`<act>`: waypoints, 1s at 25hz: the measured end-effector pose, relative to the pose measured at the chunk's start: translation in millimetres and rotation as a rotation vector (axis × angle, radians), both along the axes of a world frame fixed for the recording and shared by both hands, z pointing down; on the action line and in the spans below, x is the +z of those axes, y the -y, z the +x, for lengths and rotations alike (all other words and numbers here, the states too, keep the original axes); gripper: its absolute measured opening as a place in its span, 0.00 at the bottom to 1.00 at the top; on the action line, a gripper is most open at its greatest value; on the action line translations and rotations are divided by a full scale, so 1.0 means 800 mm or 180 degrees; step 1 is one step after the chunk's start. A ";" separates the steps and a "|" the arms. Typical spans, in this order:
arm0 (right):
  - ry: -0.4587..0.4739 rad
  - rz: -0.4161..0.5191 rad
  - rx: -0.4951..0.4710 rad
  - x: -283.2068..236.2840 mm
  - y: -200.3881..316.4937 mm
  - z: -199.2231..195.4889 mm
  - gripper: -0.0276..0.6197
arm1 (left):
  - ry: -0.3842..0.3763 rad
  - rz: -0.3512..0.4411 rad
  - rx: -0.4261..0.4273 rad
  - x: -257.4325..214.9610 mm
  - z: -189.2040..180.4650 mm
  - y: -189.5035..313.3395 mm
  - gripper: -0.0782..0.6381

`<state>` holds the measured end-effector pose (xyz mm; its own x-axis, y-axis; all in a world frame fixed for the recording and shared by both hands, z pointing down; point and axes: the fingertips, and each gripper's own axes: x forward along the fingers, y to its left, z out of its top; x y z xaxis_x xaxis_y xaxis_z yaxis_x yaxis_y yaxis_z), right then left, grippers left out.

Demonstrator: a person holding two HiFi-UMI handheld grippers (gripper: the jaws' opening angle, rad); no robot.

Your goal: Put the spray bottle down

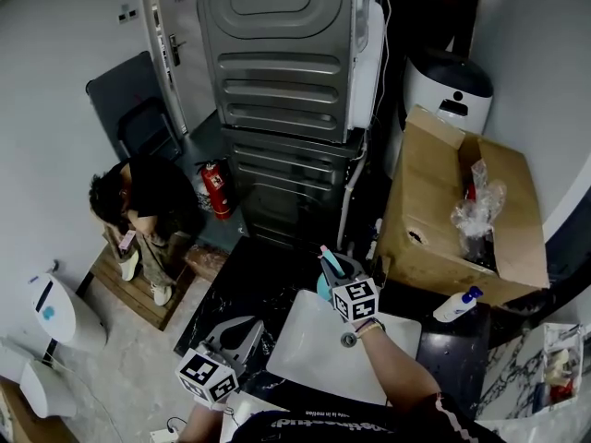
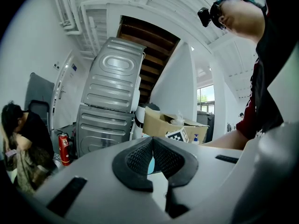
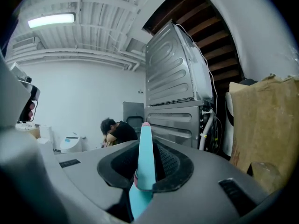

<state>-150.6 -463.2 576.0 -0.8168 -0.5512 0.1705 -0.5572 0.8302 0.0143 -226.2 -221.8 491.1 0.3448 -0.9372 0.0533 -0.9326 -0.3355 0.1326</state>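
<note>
Hovering over white sink before stacked metal machines: right claw gripping teal spray bottle, left claw closed.

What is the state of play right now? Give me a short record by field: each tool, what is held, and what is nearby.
right tool: shut on a teal item with a pink tip
left tool: shut, nothing held
white basin: in front of the person, near both tools
white bottle: blue top, on the dark counter beside the cardboard box
</note>
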 end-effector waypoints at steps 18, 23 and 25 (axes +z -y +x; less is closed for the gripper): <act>-0.0098 0.0062 0.0203 0.022 0.035 -0.024 0.18 | 0.0055 -0.0063 0.0046 0.008 -0.006 -0.001 0.13; -0.0121 0.0074 0.0154 0.022 0.033 -0.023 0.18 | 0.0057 -0.0062 0.0054 0.008 -0.004 0.000 0.13; -0.0141 0.0090 0.0132 0.021 0.032 -0.023 0.18 | 0.0062 -0.0053 0.0075 0.007 -0.001 0.001 0.13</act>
